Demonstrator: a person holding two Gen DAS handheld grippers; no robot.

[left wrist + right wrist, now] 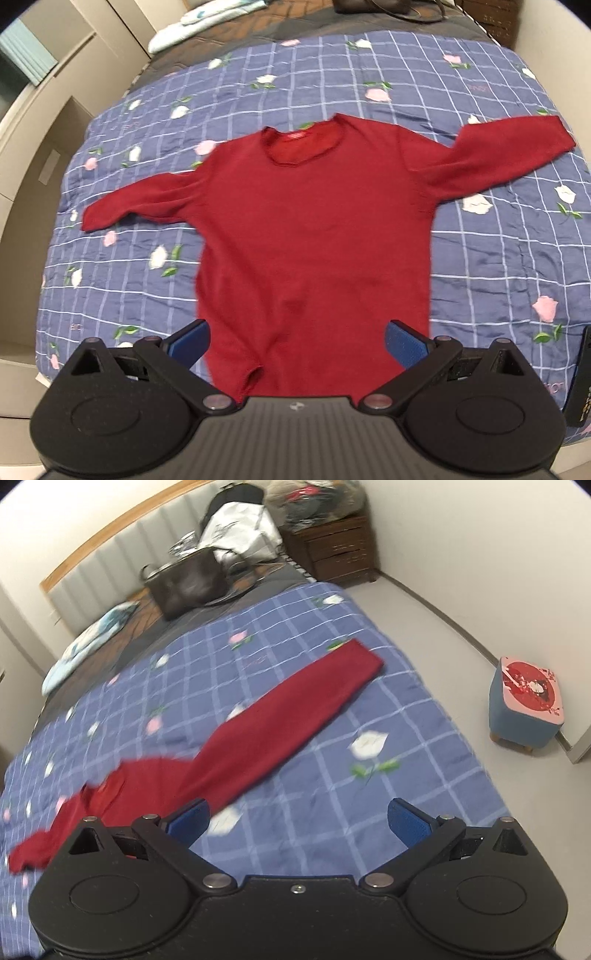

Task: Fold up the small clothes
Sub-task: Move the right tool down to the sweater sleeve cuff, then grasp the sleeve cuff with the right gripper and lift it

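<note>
Red sweater (314, 236) lies flat on quilt (480, 258); neck label (295, 136) unreadable.

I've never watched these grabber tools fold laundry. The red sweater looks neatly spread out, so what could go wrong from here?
Three possible risks. The quilt under the red sweater is soft, so the open left gripper above the hem might pinch bedding along with the knit. The right sleeve ends near the bed's edge and might slide off during folding. The open right gripper hovers beside that sleeve, so a careless grab may bunch it.
</note>
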